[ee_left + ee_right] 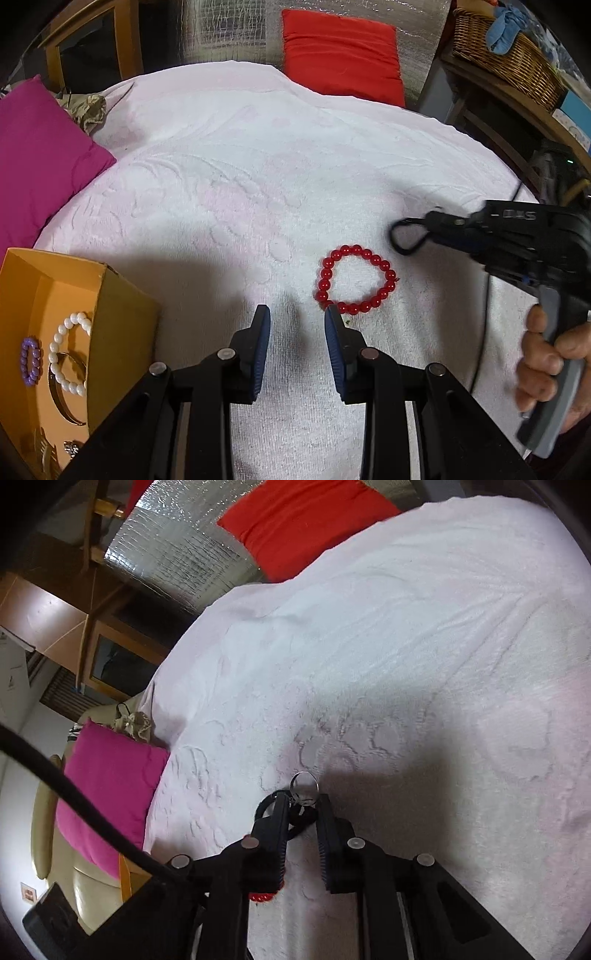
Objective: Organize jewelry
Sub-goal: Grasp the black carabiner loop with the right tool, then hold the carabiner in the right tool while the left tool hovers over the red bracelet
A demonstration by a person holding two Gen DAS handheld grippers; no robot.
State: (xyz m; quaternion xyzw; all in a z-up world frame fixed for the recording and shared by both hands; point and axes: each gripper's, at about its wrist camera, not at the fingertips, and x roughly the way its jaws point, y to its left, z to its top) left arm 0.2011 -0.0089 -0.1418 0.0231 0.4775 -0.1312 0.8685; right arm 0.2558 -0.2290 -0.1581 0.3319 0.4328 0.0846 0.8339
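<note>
Two grippers over a white towel (pixel 240 184) on the bed. Stuff around: one magenta pillow (pixel 40 155) on the left, one red pillow (pixel 340 55) at the far edge, one wicker basket (pixel 506 62) on a shelf off to the right. Nothing sits between the tools and the jewelry.

Left gripper (pixel 297 321) has its jaws a bit apart with nothing between them, hanging just short of one red bead bracelet (pixel 356 280) lying flat on the towel; its right pad nearly touches the beads. One orange box (pixel 122 306) at the left holds one white pearl bracelet (pixel 68 354), one small purple bracelet (pixel 30 360) and one metal bangle (pixel 64 402), plus a few bits too blurry to name.

Right gripper (pixel 303 801), with a hand (pixel 550 365) on its handle, is pinched narrow on a small silver ring (pixel 304 784) and some black cord loop (pixel 301 819).
</note>
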